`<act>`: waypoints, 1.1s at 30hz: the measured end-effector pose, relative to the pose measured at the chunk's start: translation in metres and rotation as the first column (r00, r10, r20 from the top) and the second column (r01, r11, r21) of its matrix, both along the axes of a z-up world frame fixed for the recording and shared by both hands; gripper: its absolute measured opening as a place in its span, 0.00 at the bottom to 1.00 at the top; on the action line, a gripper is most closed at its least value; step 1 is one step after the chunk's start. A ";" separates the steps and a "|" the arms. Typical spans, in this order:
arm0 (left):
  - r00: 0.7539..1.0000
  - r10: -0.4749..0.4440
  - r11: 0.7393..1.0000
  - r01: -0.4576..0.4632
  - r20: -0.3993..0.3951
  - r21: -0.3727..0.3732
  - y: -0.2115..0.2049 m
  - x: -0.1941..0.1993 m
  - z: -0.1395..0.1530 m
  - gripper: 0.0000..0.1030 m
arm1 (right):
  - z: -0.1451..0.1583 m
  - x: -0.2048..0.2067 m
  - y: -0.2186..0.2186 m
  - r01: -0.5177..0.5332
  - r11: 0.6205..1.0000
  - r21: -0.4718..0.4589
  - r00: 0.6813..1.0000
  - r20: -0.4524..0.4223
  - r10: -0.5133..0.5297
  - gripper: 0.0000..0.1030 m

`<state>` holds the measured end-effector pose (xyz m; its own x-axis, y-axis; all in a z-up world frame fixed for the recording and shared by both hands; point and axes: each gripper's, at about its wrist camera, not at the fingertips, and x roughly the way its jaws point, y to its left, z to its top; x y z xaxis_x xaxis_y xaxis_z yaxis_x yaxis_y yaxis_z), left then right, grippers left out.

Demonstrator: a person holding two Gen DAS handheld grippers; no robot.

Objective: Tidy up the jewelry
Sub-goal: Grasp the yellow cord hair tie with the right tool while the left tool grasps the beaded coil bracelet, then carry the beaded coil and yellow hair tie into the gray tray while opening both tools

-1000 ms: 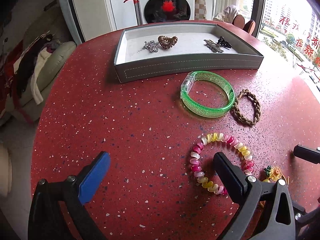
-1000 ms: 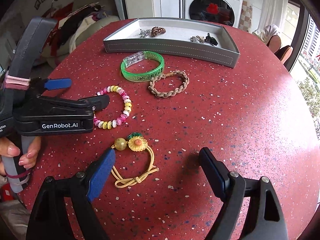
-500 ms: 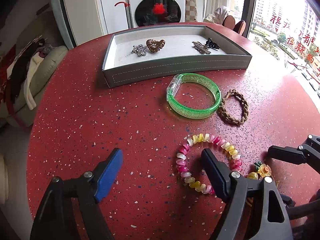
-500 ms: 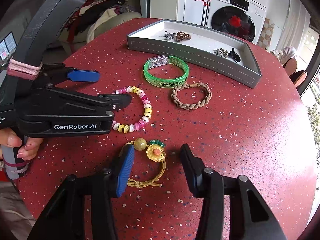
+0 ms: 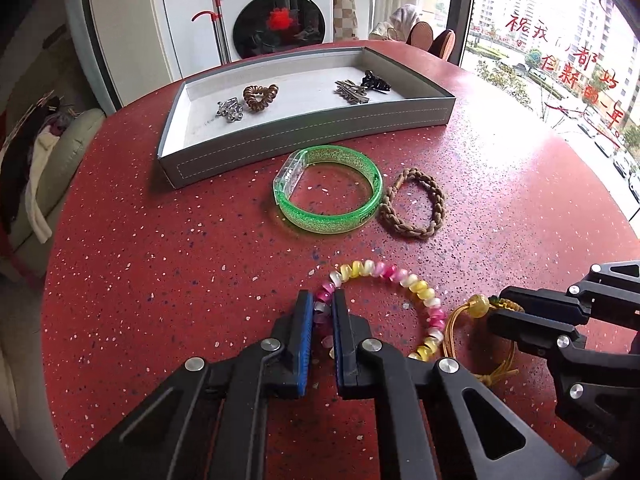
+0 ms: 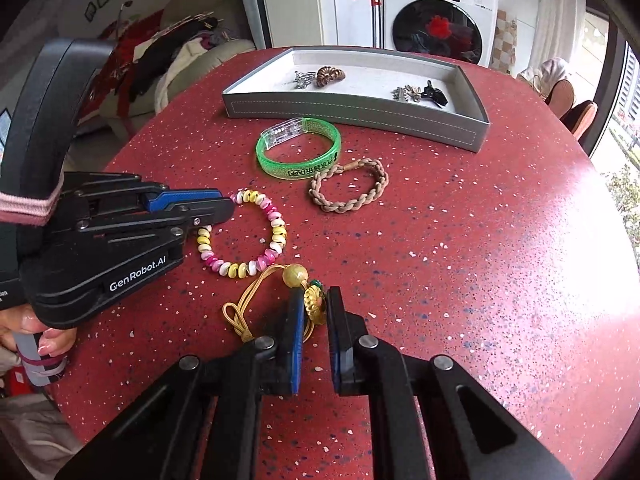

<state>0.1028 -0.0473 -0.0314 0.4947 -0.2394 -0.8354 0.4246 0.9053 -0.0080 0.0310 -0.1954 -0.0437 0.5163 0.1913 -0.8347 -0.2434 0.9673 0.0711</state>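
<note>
In the lower middle of the left wrist view, the left hand-held gripper is clenched on the pink and yellow bead bracelet, which lies on the red speckled desk. The right hand-held gripper is clenched on the flower charm of the gold cord bracelet, just below the beads. Above them lie a green bangle touching a braided bracelet, and the grey tray holding four small hair pieces.

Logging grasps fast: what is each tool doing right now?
Left tool: closed on the beaded bracelet.
Right tool: closed on the flower charm bracelet.
</note>
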 end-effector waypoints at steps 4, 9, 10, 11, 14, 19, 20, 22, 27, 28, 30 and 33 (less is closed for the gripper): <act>1.000 0.008 0.998 -0.009 -0.030 -0.055 0.007 0.000 0.002 0.27 | 0.005 0.000 -0.012 0.046 0.998 0.046 0.999 0.003 -0.046 0.11; 0.999 0.026 0.994 -0.029 -0.034 -0.107 0.017 0.000 0.013 0.27 | 0.010 0.003 -0.025 0.092 0.991 0.099 0.996 0.002 -0.092 0.11; 0.999 0.027 0.993 -0.031 -0.030 -0.115 0.019 0.000 0.015 0.27 | 0.011 0.004 -0.027 0.100 0.989 0.107 0.995 0.002 -0.101 0.11; 0.999 0.030 0.992 -0.032 -0.025 -0.121 0.020 0.000 0.018 0.27 | 0.013 0.005 -0.029 0.108 0.987 0.116 0.994 0.002 -0.109 0.11; 0.999 0.035 0.989 -0.036 -0.010 -0.140 0.024 0.001 0.028 0.27 | 0.019 0.008 -0.036 0.134 0.980 0.148 0.991 0.006 -0.136 0.11; 0.999 0.045 0.984 -0.042 0.015 -0.173 0.029 0.006 0.044 0.27 | 0.031 0.014 -0.046 0.155 0.971 0.184 0.987 0.023 -0.162 0.12; 0.999 0.048 0.983 -0.044 0.018 -0.180 0.030 0.007 0.048 0.27 | 0.034 0.015 -0.047 0.157 0.970 0.188 0.986 0.028 -0.165 0.12; 0.998 0.054 0.980 -0.048 0.025 -0.195 0.032 0.011 0.054 0.27 | 0.039 0.019 -0.050 0.157 0.968 0.194 0.985 0.039 -0.168 0.12; 0.997 0.064 0.976 -0.053 0.047 -0.212 0.035 0.022 0.068 0.27 | 0.054 0.032 -0.055 0.159 0.964 0.215 0.982 0.063 -0.176 0.12; 0.996 0.067 0.976 -0.055 0.053 -0.213 0.036 0.024 0.070 0.27 | 0.057 0.035 -0.056 0.160 0.963 0.216 0.982 0.067 -0.178 0.12; 0.996 0.072 0.974 -0.057 0.062 -0.218 0.036 0.030 0.076 0.27 | 0.062 0.043 -0.058 0.161 0.962 0.220 0.981 0.074 -0.181 0.12; 0.994 0.080 0.975 -0.062 0.080 -0.214 0.036 0.041 0.084 0.27 | 0.070 0.057 -0.062 0.160 0.961 0.227 0.979 0.084 -0.183 0.12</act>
